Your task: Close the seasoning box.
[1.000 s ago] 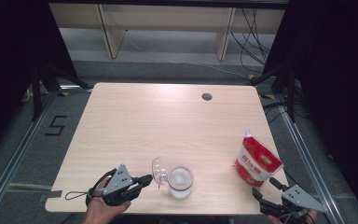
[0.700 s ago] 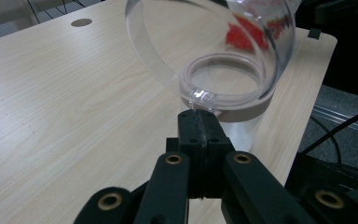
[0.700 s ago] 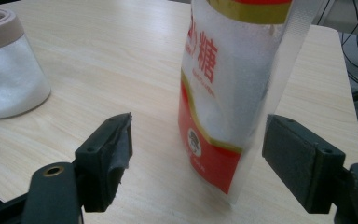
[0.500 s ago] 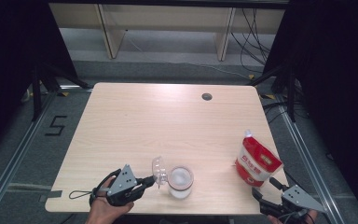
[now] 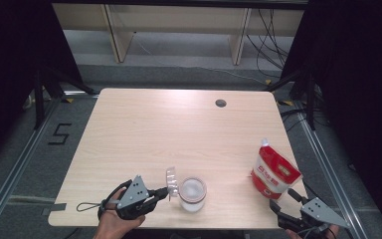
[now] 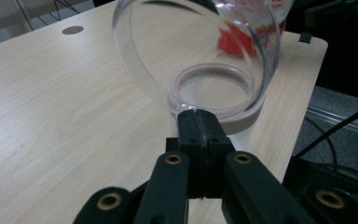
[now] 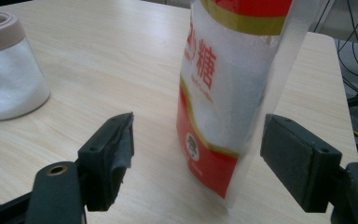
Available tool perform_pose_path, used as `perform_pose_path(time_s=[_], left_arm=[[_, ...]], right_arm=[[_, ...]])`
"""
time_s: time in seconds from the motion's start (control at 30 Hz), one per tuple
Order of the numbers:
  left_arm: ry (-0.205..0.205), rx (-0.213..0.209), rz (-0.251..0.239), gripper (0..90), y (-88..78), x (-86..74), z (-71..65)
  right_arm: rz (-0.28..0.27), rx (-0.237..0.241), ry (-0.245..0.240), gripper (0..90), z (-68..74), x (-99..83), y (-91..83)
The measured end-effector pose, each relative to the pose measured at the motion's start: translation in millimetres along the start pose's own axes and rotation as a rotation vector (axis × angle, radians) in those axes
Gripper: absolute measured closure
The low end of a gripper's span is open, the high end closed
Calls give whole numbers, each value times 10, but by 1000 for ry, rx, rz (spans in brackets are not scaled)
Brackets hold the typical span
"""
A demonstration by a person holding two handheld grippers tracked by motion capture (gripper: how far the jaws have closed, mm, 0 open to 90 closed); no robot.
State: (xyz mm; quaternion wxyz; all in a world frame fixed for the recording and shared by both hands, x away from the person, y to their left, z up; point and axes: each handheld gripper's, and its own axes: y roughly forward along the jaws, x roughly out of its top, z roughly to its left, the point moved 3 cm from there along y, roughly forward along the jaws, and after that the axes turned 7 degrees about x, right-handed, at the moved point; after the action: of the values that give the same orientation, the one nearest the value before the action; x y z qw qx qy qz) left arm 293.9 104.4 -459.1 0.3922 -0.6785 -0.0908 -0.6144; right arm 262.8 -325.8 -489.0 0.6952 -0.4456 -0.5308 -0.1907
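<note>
L hand at 7 o'clock lies low on the pale wood-grain surface; left tongs clenched on the rim of a clear round lid, tilted up beside a pink-collared jar w/ white grains. Right tongs at 5 o'clock, released, straddle a glossy red-white pouch w/o touching.

Left gripper low at near edge, jaws pinched together. Right gripper low, jaws spread wide, angled forward-left.

Clear lid slightly nearer jar
</note>
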Motion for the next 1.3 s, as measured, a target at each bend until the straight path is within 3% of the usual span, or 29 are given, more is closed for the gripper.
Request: perform_pose_path(time_s=[0.07,0.13,0.3,0.53,0.6,0.63,0.7,0.9,0.93,1.03,1.1,1.13,1.27,1.3], left_arm=[[-32,4,6,889,2,-4,-25],[-21,-10,3,885,13,-1,-26],[-42,-15,5,875,8,1,-38],[-8,-14,-6,871,12,22,-33],[-18,-18,-3,869,17,18,-46],[-27,-22,-8,868,29,14,-53],[-4,-20,-2,865,25,17,-48],[-28,-31,-1,838,46,-1,-73],[-26,-31,-1,825,46,-2,-70],[-34,-29,4,760,26,-3,-60],[-47,-34,-8,696,23,-4,-44],[-36,-31,-5,672,10,0,-25],[-72,-22,5,502,-12,-25,-23],[-48,-32,6,495,-18,-37,-6]], right_arm=[[5,13,9,268,2,-3,6],[7,8,-1,267,-4,0,2],[6,8,-3,265,-4,0,3],[4,15,12,265,4,-2,8],[4,12,12,265,5,-2,10],[12,-3,-16,265,-10,0,1],[5,-2,7,265,4,-2,2],[16,-9,5,265,5,-6,-1],[8,-23,-13,266,-10,-2,-4],[10,-8,9,265,8,-5,-2],[3,-13,-7,265,-3,-3,2],[7,-10,1,265,2,-1,-3],[7,-11,4,265,6,-1,-4],[5,-10,1,265,4,-4,1]])
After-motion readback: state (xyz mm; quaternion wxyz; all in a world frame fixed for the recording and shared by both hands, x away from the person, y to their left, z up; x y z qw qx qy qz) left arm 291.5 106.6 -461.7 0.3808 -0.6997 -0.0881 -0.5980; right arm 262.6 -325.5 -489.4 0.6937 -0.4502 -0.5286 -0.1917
